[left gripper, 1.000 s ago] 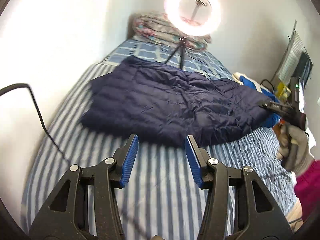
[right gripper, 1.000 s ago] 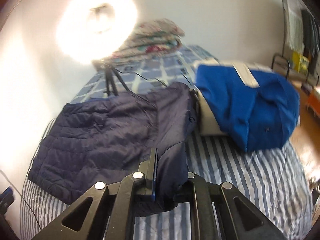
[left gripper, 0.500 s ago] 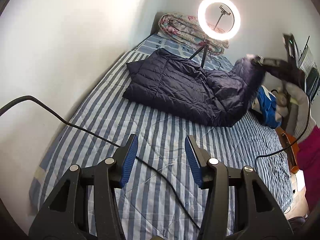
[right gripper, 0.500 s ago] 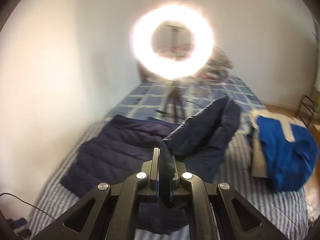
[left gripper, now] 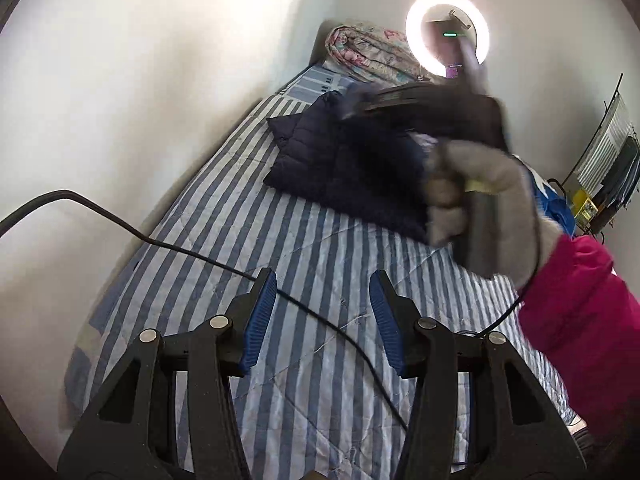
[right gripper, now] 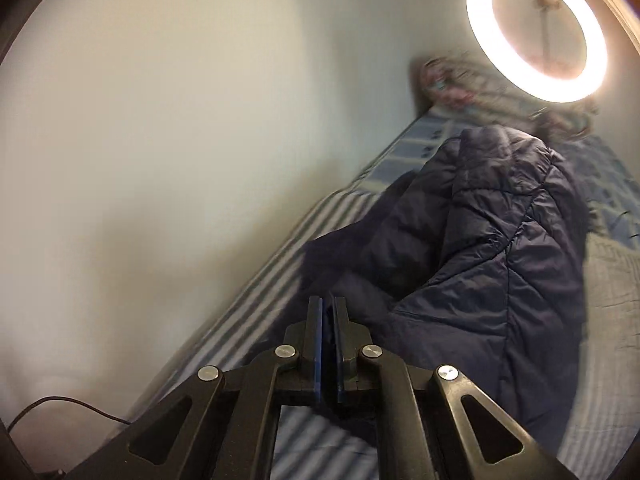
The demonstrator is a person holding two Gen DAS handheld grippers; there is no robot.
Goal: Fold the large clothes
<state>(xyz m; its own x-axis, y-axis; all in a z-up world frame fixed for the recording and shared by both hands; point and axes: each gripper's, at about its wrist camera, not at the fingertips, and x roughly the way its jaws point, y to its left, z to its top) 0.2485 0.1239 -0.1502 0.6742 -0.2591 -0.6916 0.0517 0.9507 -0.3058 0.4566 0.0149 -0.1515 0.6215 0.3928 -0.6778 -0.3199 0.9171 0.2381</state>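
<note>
The left gripper hangs over the striped bedsheet with its blue pads standing apart and nothing between them, just bare stripes and a black cable snaking across underneath. Up the bed, near the wall side, lies the navy quilted jacket, part of it flat on the sheet and part of it lifted. Across the left wrist view comes a gloved hand in a pink sleeve, carrying the right gripper above the jacket, blurred. From the right wrist view, that gripper's jaws are pressed together with a thin fold of the dark jacket fabric pinched between the pads, and the sleeve side of the garment is draped over the body of the jacket toward the wall. A ring light glows at the far end of the bed, a rolled floral blanket behind it. A patch of blue cloth peeks out at the right edge beyond the glove.
</note>
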